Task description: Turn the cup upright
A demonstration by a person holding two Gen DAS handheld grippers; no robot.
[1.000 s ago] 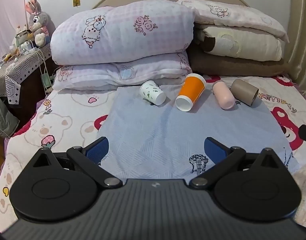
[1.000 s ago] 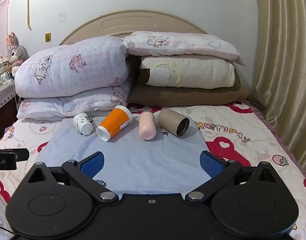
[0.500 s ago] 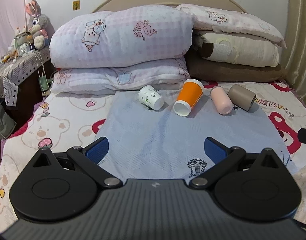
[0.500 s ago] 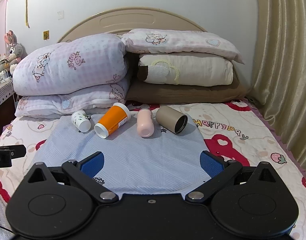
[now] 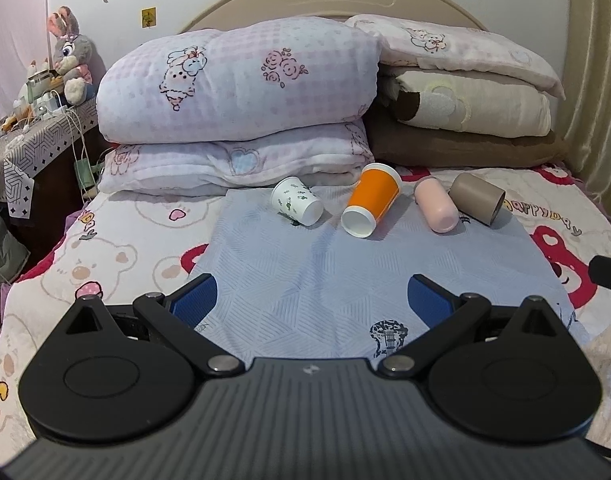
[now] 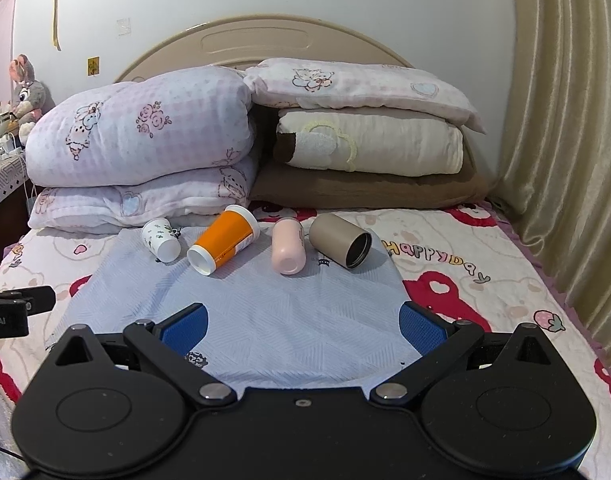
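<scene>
Several cups lie on their sides in a row at the far end of a light blue cloth (image 5: 305,280) on the bed: a small white patterned paper cup (image 5: 296,207) (image 6: 160,238), an orange cup (image 5: 371,204) (image 6: 223,239), a pink cup (image 5: 435,205) (image 6: 288,245) and a tan cup (image 5: 476,198) (image 6: 340,240). My left gripper (image 5: 311,300) is open and empty, well short of the cups. My right gripper (image 6: 301,324) is open and empty, also well short of them.
Stacked quilts and pillows (image 5: 241,92) rise right behind the cups against the headboard. A curtain (image 6: 565,140) hangs on the right. A cluttered side table (image 5: 29,136) with a plush rabbit stands left of the bed. The other gripper's tip shows at the right edge of the left wrist view (image 5: 609,274).
Both views have tilted upward a little; the cups sit slightly lower and farther in frame. No cup has moved. Both grippers stay open.
</scene>
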